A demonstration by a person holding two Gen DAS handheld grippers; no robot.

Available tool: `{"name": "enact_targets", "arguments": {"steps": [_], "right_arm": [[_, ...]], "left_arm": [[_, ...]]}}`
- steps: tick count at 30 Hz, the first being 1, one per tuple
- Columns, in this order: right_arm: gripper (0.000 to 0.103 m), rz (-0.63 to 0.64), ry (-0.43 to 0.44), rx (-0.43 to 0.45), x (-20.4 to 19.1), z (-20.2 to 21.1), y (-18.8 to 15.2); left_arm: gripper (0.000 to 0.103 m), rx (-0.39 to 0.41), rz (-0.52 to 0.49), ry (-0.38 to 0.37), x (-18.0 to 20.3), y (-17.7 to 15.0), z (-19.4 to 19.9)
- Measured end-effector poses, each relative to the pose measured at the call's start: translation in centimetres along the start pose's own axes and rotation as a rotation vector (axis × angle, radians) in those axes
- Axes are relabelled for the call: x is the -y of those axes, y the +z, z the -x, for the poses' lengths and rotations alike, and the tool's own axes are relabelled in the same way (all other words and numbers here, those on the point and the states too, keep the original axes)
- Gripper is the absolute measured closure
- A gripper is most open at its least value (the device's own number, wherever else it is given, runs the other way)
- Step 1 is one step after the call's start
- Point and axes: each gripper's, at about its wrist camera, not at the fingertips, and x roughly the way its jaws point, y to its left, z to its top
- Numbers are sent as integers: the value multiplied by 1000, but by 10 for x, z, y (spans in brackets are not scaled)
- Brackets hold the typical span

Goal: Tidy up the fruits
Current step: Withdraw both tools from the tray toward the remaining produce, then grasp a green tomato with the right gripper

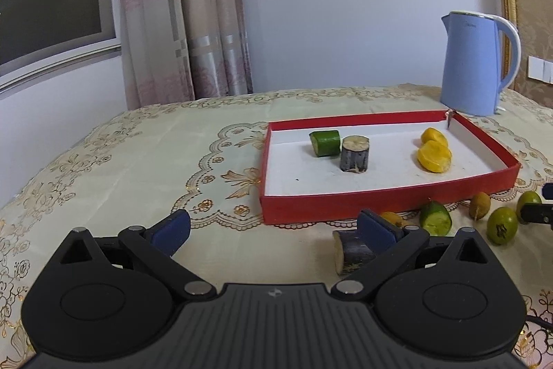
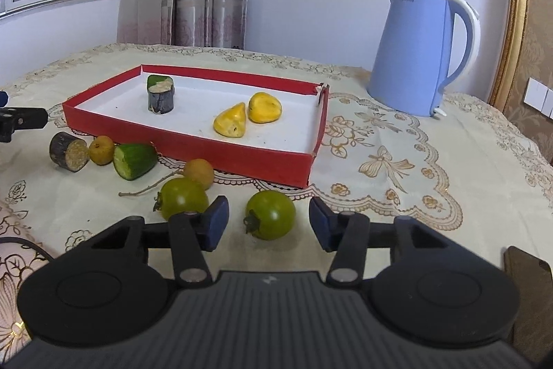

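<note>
Left gripper (image 1: pixel 273 232): spread wide, nothing between its blue pads; its right pad hid part of a dark cane stub (image 1: pixel 349 253) on the tabletop (image 1: pixel 121 168).
Right gripper (image 2: pixel 269 223): part-way open, jaws either side of a green tomato (image 2: pixel 270 213) with gaps showing, not pressing it.
Hidden: a small yellowish fruit (image 1: pixel 390 217) beyond the left gripper's right pad was half covered; only the tip of the other gripper showed at each frame edge.
Counts outside the box: two glossy green tomatoes, second one (image 2: pixel 181 197) left of the right gripper; two round tan fruits (image 2: pixel 198 173), one with a dry stem; one cucumber chunk (image 2: pixel 134 159); one cane stub.
Counts inside: red cardboard box (image 2: pixel 242 158) ahead of both grippers held two lumpy yellow pieces (image 2: pixel 231 120), one cucumber chunk (image 1: pixel 325 143), one upright cane stub (image 1: pixel 354 154).
Materials: smooth blue kettle (image 2: pixel 414 54) beyond; gold-embroidered cloth.
</note>
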Motion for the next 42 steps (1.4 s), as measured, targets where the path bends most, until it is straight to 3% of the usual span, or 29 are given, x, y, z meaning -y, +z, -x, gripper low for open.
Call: {"name": "enact_targets", "arguments": {"steps": [13,25,26,29,42], "right_arm": [[58,1,24,-48,1,-14,0],[60,-19,39,-64,4,-18,0],[64,-23,41,-66,5,-18,-1],[70,-32,43,-63,6,-18,-1],[70,-48,32,-14,7,-8,-3]], "left_arm": [[0,-28,24,-5,-8,-4,-5],[0,-12,-36,-60,8,-6,2],[0,-13,-45,-61,10,-7,2],[0,-9,-59,-63,16,-7,2],[0,9,-130,-57,34,-11,4]]}}
